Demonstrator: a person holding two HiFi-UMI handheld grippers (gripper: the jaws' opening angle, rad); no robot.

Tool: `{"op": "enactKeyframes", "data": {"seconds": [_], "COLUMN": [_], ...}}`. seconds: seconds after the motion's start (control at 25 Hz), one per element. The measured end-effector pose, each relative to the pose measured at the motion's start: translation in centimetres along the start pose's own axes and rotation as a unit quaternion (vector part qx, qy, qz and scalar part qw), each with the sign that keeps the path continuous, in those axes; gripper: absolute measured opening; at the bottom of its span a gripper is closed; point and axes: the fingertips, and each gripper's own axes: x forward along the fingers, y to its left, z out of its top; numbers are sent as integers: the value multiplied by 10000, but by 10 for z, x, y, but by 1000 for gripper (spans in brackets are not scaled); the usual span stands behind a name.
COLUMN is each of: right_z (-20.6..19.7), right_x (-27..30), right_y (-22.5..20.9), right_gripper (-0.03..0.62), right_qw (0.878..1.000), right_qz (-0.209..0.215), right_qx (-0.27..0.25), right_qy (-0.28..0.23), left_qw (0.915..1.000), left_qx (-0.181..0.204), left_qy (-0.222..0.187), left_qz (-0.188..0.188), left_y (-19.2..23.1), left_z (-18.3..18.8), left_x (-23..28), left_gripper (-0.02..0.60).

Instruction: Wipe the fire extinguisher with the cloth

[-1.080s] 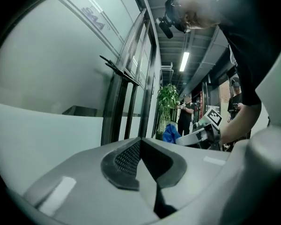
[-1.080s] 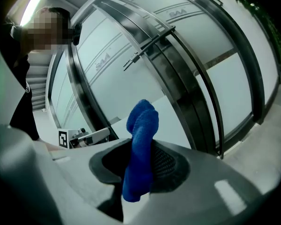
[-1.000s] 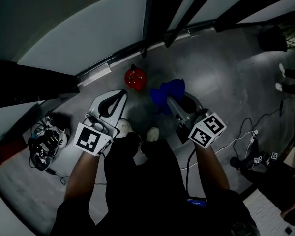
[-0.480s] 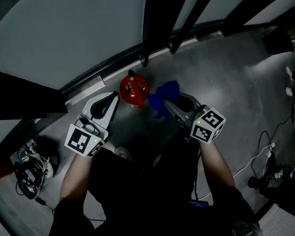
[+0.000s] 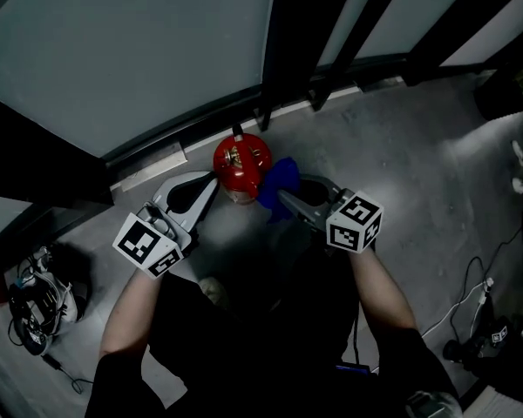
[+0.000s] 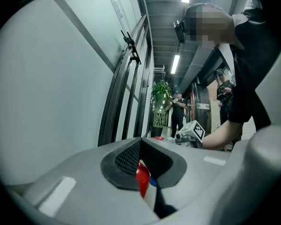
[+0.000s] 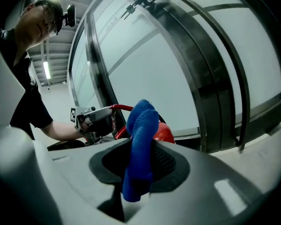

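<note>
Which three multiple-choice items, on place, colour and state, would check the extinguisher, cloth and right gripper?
1. The fire extinguisher stands: A on the floor by the glass wall; B on a shelf; C in a cart.
2. The cloth is: A white; B blue; C yellow.
3. The right gripper is: A open, empty; B shut on the cloth; C shut on a cable.
Answers: A, it sits on grey floor under the glass; B, seen in both views; B, cloth is pinched between its jaws.
</note>
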Motion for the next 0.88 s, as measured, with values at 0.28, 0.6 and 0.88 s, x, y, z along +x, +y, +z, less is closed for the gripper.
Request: {"op": "enactKeyframes", "data": {"seconds": [0.28,0.6,0.88], "right_z": [-19,-44,-68], "right_x": [18,27,41], "right_y": [-21,-55,-77], "right_gripper": [114,114,114], "right_qw": [9996,9931,9834], "right_qz": [-19,-152,-89], "right_qx": [291,1153,1792], "right_qy": [11,-139,-257], "left_qw": [9997,9978,9935], "left_qx": [-41,292,306], "left_qy": [218,477,824], "left_qz": [31,-346,-725], "left_y": [-5,-15,-28], "left_z": [-23,-37,-66], "left_x": [0,8,9], "left_gripper": [7,7,8]}}
